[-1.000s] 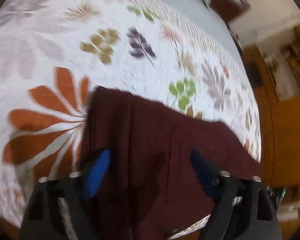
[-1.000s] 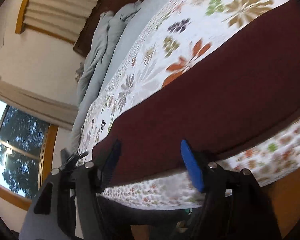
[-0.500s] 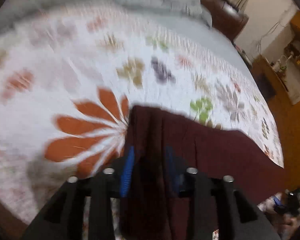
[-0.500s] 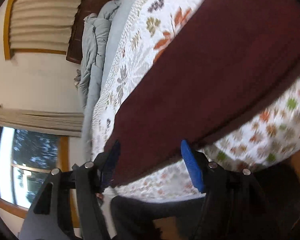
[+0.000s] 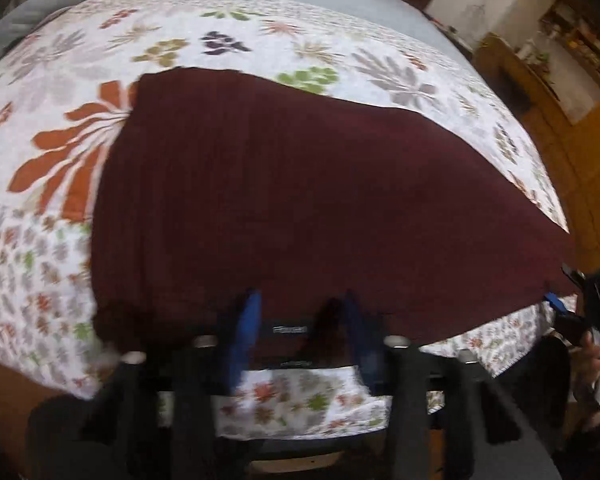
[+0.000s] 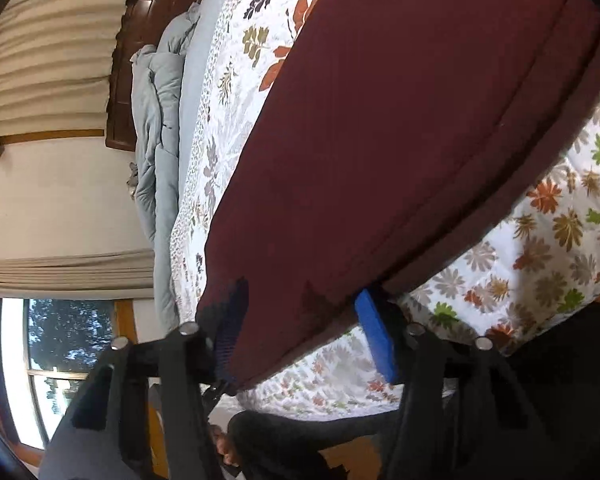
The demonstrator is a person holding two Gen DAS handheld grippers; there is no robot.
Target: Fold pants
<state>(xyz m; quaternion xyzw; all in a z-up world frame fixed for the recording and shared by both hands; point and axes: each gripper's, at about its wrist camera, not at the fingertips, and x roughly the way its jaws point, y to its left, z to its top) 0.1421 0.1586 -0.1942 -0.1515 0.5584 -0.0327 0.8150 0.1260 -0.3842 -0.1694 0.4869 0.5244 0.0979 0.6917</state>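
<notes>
The maroon pants [image 5: 308,200] lay flat on the flowered bedspread [image 5: 220,40]. At their near hem, the left tongs [image 5: 300,320] stood spread, seemingly gripping nothing through the blur. The right tongs [image 6: 304,320] stood spread around the pants' end.

Pants [image 5: 300,200] lie flat on the bedspread [image 5: 220,32], along the bed's near edge. Left gripper [image 5: 300,320] sits at the near hem, its 2 fingers apart. Right gripper [image 6: 300,320] sits at the garment's end, fingers apart on either side of the cloth. Bunched blanket [image 6: 156,120] lies at the far side, against the headboard [image 6: 140,40]. Window [image 6: 52,360] is left of it in the right wrist view.
</notes>
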